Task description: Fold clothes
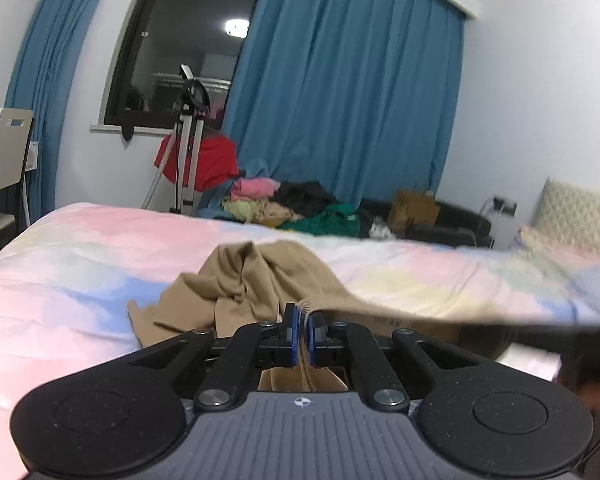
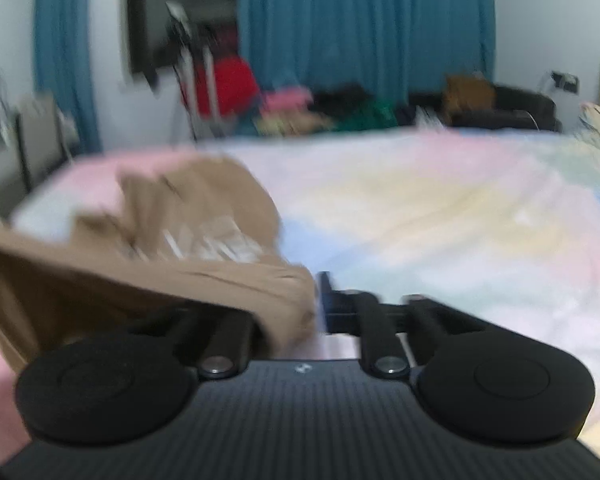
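A tan garment [image 1: 252, 284] lies crumpled on the pastel bed cover [image 1: 80, 264]. My left gripper [image 1: 303, 326] is shut on the garment's ribbed edge, and a taut strip of the cloth stretches off to the right. In the blurred right wrist view the same tan garment [image 2: 188, 236] hangs over the left finger of my right gripper [image 2: 314, 300], which is shut on a fold of it. The right fingertips are partly hidden by cloth.
A pile of coloured clothes [image 1: 296, 204] lies beyond the bed's far edge, next to a tripod [image 1: 184, 148] and a red cloth [image 1: 216, 160]. Blue curtains [image 1: 340, 92] and a dark window are behind. A chair [image 1: 4, 168] stands at the left, a headboard [image 1: 580, 212] at the right.
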